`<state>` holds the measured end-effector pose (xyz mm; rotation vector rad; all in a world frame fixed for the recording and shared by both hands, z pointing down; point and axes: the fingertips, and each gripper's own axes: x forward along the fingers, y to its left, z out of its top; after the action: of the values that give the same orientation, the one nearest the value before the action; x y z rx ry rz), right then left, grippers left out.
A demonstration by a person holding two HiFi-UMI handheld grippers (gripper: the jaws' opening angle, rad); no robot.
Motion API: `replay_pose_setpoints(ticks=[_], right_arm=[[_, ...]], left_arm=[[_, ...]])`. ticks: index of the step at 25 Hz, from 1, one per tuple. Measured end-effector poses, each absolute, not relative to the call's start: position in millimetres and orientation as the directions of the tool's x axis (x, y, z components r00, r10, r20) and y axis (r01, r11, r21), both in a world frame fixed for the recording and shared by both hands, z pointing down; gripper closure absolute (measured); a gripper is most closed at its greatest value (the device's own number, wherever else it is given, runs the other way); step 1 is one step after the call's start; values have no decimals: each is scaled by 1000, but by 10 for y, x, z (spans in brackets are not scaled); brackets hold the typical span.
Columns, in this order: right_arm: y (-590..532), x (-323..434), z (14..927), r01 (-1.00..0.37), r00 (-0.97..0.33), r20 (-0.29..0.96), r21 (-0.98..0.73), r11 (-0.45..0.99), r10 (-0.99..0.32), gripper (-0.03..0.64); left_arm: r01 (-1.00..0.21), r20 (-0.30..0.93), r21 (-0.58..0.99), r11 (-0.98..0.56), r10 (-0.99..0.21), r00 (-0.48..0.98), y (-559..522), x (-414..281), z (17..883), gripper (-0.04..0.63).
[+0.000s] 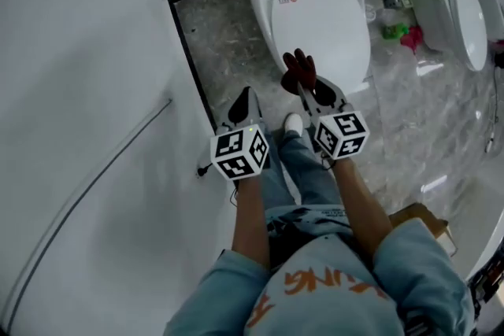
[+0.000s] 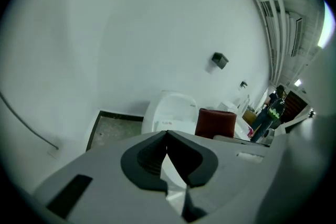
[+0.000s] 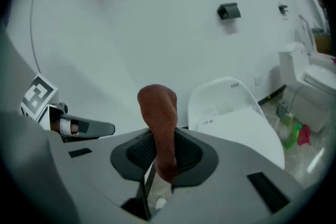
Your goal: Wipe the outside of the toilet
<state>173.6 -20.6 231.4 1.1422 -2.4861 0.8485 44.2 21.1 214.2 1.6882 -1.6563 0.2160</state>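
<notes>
Nearest, at lower centre of the head view, the left tool (image 1: pixel 247 93) was closed on nothing, the right tool (image 1: pixel 305 89) pinched a soft, light, floppy dark-red cloth (image 1: pixel 300 68) by its lower end, and beyond, upper centre, stood the hard, slick toilet (image 1: pixel 315 4).

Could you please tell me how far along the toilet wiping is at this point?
Done: the dark red cloth is clamped in the right hand-held gripper. In hand: it is held up in front of the closed toilet, apparently not touching it. Left: all the wiping of the outside, as far as the views show. The left hand-held gripper is shut and empty.
</notes>
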Motion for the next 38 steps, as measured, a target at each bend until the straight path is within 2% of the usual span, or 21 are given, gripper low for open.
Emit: replay_pose_setpoints(ticks=[5,11,17,26,38], right_arm=[[-392,1747,1081,-713,-701,303,-271,647,-646,541],[-596,1789,-187,-705,-707,115,-197,681,-698,541],[-758,1852,-1146,-707,-694,-32,-157,690,-719,540],[-784,1751,-1637,-703,-704,-59,-85,706,-708,537],[-949,1810,-1697,-718,-689,-77,-59,693,-721,540]], left_arm=[[-933,437,354,68,-894,101,81,586,1011,601],[-949,169,308,-66,-978,123,-114,685,-298,601],[-982,52,181,-60,-996,71,-191,646,-1109,601],[-996,-8,88,-32,-999,31,-169,586,-1525,601],[-991,7,115,-66,-998,67,-407,569,-1512,601]])
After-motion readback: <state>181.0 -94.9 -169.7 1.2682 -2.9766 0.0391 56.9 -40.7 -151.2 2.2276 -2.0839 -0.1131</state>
